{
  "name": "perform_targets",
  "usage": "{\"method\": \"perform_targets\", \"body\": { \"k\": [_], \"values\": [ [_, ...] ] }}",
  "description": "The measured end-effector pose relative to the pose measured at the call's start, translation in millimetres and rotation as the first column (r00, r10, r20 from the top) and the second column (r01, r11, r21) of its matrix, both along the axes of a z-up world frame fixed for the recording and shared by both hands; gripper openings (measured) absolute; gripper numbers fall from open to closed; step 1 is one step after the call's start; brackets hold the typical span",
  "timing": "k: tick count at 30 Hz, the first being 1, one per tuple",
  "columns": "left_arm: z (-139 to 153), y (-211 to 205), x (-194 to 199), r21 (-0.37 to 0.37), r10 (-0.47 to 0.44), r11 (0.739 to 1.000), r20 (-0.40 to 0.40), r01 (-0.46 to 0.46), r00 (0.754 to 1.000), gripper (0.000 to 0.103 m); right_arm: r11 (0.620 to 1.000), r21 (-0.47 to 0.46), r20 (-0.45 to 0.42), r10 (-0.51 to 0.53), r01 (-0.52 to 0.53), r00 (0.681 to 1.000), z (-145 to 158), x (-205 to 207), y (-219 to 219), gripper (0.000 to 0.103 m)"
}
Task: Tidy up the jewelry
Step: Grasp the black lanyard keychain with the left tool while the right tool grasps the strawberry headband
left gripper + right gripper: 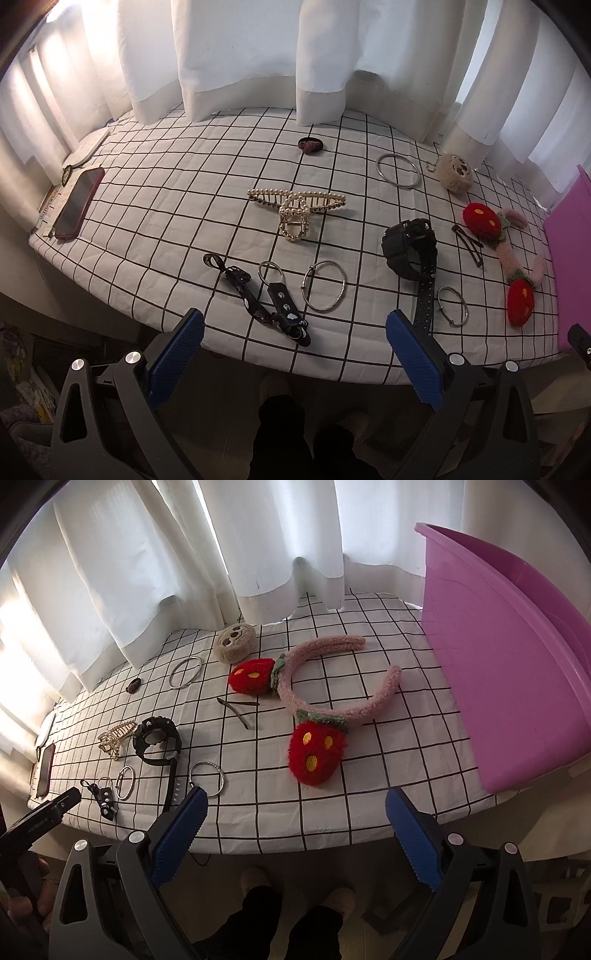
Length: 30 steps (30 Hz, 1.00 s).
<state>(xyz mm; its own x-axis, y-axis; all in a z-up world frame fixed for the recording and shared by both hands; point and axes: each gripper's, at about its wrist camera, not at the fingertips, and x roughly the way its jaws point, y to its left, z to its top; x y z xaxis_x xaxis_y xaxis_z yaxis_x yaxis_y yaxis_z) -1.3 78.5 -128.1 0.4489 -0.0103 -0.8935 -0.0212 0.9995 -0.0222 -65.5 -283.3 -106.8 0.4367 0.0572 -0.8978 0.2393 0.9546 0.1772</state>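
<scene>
Nearest, the left gripper (294, 326) is held with its blue-padded fingers spread wide apart, nothing between them, just short of the near edge of the checked tablecloth (177, 192). The right gripper (295, 806) is likewise held wide apart and empty at the near edge, further right.

Just beyond the left gripper, a black patterned keychain strap (258, 299) is laid beside a thin silver bangle (325, 286). To the right, a black wristwatch (410, 245) is seen with its strap trailing toward the near edge, and a small silver ring bangle (452, 306) is set just beside that strap.

Before the right gripper, a pink fuzzy headband (332, 686) with two red strawberry plushes is spread on the cloth; a dark snap hair clip (238, 709) is placed just left of it. At the right, a purple plastic tub (498, 664) is stood on the table.

Mid-table, a pearl claw clip (295, 212) is laid. Further back, a larger silver bangle (397, 171), a beige plush charm (456, 173) and a dark scrunchie (310, 144) are found near the white curtain (258, 55). At the far left, a red-cased phone (79, 203) is rested.
</scene>
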Motion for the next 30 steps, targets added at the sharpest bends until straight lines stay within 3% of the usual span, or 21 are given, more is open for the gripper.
{"method": "perform_targets", "body": {
  "k": [14,30],
  "values": [
    [-63,45,20,0.044,0.163,0.986,-0.046,-0.161,0.986,0.097,0.999,-0.007,-0.056,-0.047,0.047,0.997,-50,9,-15,0.093],
    [-93,38,21,-0.002,0.165,0.986,-0.055,-0.166,0.985,0.097,0.992,-0.102,-0.045,-0.075,0.07,0.996,-80,37,-18,0.093]
  ]
}}
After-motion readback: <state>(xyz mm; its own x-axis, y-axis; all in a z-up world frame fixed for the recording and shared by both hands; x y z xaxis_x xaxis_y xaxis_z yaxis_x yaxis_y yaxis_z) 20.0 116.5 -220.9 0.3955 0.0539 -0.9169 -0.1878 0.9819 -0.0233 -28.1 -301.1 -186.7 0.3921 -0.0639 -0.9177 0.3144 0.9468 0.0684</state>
